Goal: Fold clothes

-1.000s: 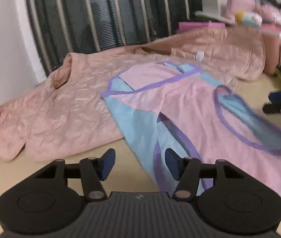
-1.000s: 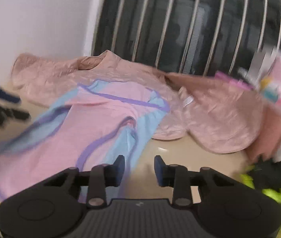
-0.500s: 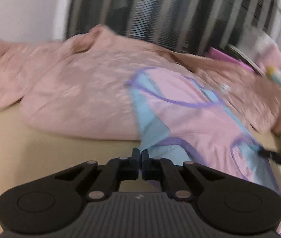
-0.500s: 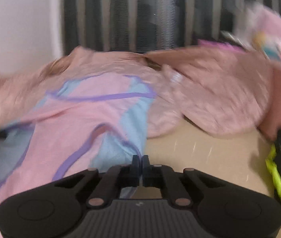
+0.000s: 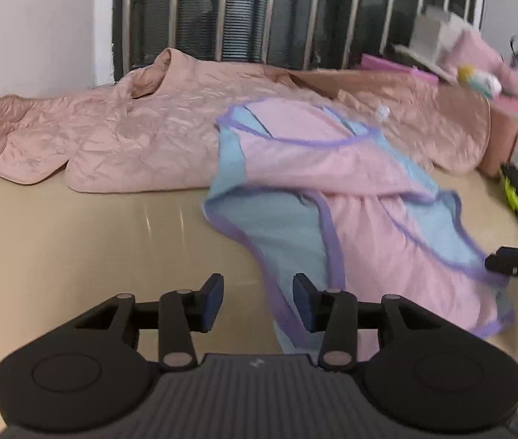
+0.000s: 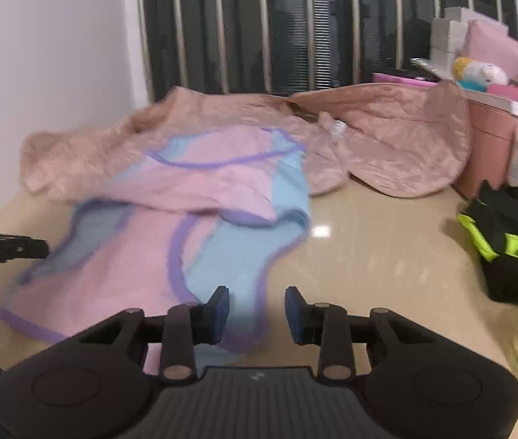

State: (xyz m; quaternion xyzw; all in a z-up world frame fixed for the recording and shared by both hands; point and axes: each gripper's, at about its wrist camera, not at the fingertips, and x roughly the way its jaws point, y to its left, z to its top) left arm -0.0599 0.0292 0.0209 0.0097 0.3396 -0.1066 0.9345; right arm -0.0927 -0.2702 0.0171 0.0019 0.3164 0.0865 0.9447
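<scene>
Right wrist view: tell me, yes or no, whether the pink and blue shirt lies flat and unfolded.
No: the pink and blue shirt has its upper part doubled over the lower part.

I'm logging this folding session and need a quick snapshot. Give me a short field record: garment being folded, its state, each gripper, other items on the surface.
garment: pink and blue top with purple trim
state: partly folded, upper part doubled over the lower
left gripper: jaws opening, hem edge between them
right gripper: jaws opening, hem edge between them
behind: crumpled peach jacket
right side: black and neon-yellow garment
surface: beige tabletop
</scene>
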